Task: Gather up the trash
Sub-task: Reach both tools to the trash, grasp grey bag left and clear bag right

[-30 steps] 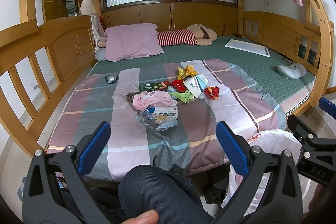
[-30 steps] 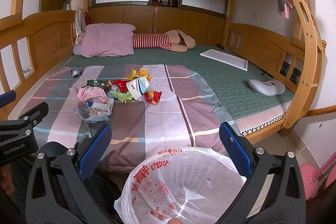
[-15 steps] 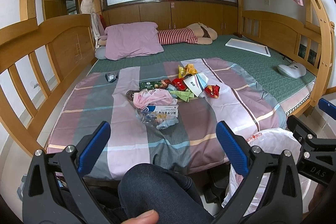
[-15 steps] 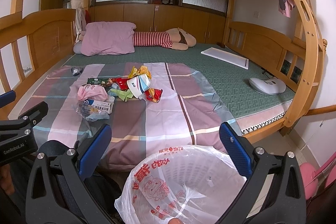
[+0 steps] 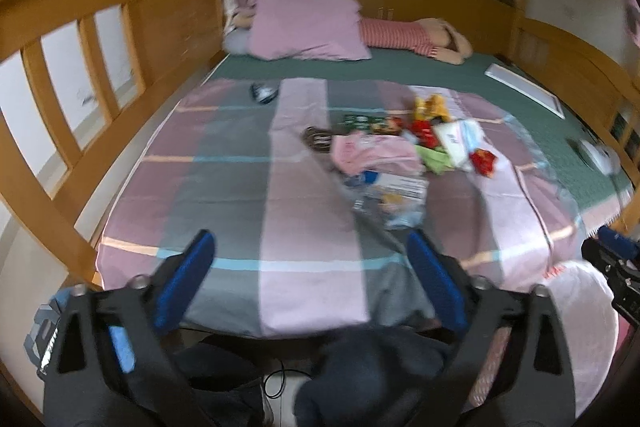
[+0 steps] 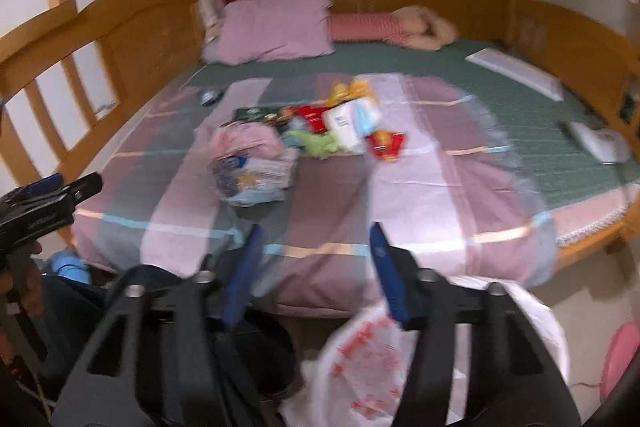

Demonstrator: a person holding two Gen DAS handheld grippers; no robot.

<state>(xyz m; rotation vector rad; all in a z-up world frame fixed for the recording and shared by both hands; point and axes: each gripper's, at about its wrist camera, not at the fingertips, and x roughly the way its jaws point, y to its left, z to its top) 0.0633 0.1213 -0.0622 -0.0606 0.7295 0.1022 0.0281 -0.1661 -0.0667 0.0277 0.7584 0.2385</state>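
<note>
While both have advanced bedward, right gripper (image 6: 316,247) narrowed, left gripper (image 5: 310,255) gapes, both empty.

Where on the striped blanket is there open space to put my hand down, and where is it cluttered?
Bare: the striped blanket's near-left stretch, between the wooden rail and the trash pile; also the near strip before the left tongs. Bare too right of the red wrapper. Crowded: the pile at centre.

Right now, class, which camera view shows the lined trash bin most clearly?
The right wrist view: the lined trash bin sits low in the centre, its white liner with red print showing beneath the open right tongs. The left wrist view catches only part of it at the right edge, behind the tongs' frame.
</note>
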